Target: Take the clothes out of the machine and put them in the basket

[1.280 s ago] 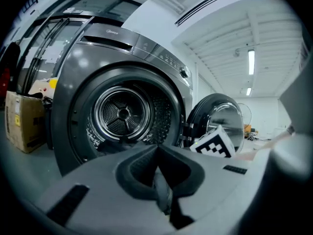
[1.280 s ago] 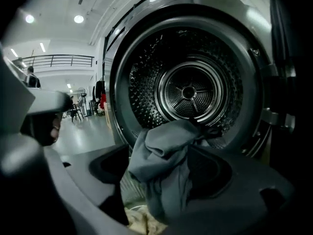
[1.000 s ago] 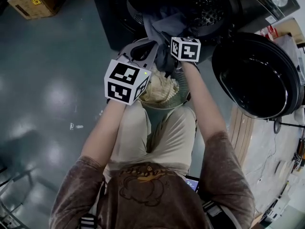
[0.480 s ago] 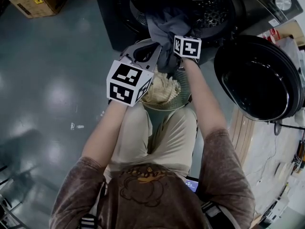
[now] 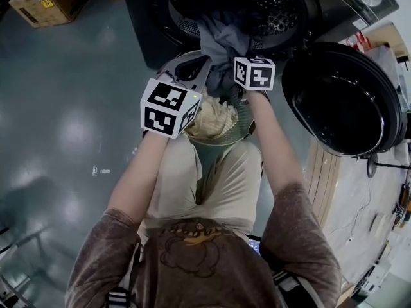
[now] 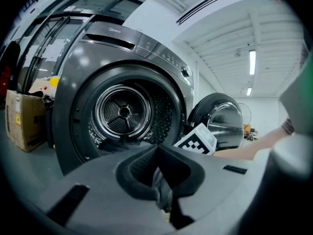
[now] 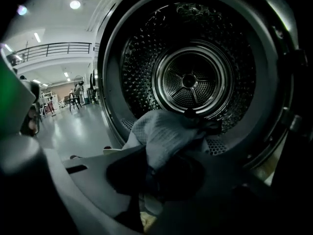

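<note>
Person crouched over the basket [image 5: 225, 141], which sits on the floor between the knees, just in front of the machine [image 5: 292, 8].

- Grey garment [image 5: 221, 40]: hangs out of the drum mouth, over the lip and down toward the far rim of the basket. Upper part is inside the drum, lower end is at the basket's edge.
- Right gripper [image 7: 151, 175]: above the far right of the basket. Jaws have just been closing and now pinch a fold of the grey garment, which bulges up over them.
- Left gripper [image 6: 157, 152]: above the far left of the basket. Jaws drawn together, with a creased strip of the same grey cloth caught in the slot.
- Cream cloth [image 5: 215, 117]: bunched inside the basket.
- Machine door [image 5: 343, 101]: swung open, right of the basket.
- Cardboard box [image 5: 40, 2]: on the floor, well off to the basket's far left.
</note>
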The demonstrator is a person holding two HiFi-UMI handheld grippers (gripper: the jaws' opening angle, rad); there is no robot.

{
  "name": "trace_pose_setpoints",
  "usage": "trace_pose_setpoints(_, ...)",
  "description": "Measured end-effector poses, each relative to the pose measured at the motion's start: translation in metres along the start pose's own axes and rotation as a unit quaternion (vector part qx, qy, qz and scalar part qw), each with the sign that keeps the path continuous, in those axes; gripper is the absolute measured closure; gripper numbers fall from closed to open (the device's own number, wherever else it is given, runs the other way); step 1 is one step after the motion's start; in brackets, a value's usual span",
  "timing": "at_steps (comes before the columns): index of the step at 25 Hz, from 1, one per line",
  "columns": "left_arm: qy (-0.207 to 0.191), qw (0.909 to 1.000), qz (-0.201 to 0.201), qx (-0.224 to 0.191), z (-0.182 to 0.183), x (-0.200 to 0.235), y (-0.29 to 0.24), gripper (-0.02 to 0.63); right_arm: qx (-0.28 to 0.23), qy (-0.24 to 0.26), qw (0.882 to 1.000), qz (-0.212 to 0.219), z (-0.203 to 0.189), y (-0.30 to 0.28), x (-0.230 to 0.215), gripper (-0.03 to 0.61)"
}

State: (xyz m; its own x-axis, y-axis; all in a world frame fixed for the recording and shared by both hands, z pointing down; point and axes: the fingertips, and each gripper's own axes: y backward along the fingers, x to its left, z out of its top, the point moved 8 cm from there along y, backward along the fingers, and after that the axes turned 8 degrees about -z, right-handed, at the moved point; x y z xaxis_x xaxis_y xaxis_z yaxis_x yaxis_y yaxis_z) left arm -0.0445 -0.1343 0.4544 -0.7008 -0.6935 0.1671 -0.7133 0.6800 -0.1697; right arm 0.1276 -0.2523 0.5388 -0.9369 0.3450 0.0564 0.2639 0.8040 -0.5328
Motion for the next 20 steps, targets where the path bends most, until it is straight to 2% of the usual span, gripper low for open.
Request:
trace_pose_setpoints(7,-0.001,1.0,-0.004,-0.001,0.0,-0.003,-0.003,0.607,-0.004,-0.005,1.0,0.024,-0.015,0.048,0.005,0.509)
trace_pose_setpoints(20,0.005,1.0,-0.006,-0.002,0.0,-0.002,-0.007,0.607,-0.006,-0.02,0.999,0.042,-0.046,0.115,0.028,0.517)
